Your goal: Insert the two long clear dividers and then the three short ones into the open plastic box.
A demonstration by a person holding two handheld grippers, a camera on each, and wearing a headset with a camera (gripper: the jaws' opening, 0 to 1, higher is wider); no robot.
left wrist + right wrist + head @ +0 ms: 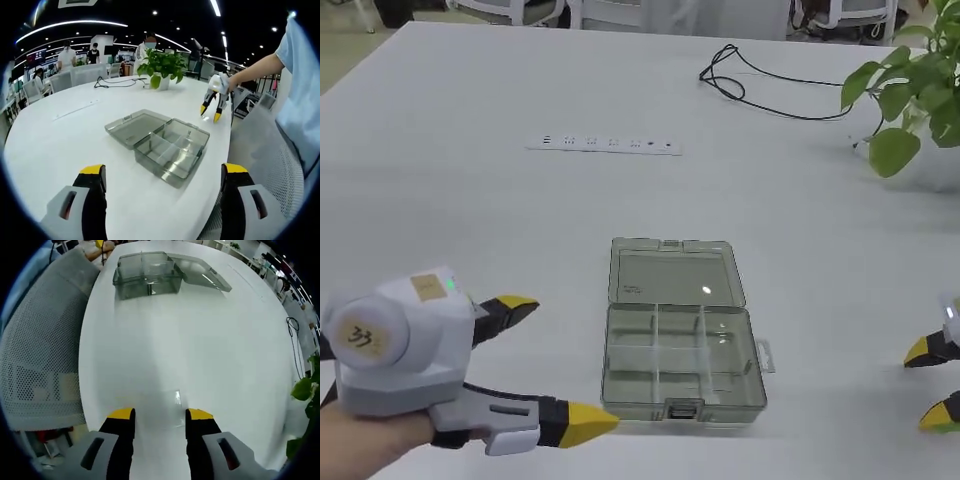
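Apparently final step: clear dividers [657,335] seated in open plastic box [630,398]; left gripper [565,362], right gripper [921,384] agape, empty; next: verify seating.

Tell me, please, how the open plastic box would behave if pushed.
The plastic box looks thin-walled, so probably light and stiff. On the smooth white table it would likely slide easily. With its lid lying open flat behind, an off-centre push may swivel it.
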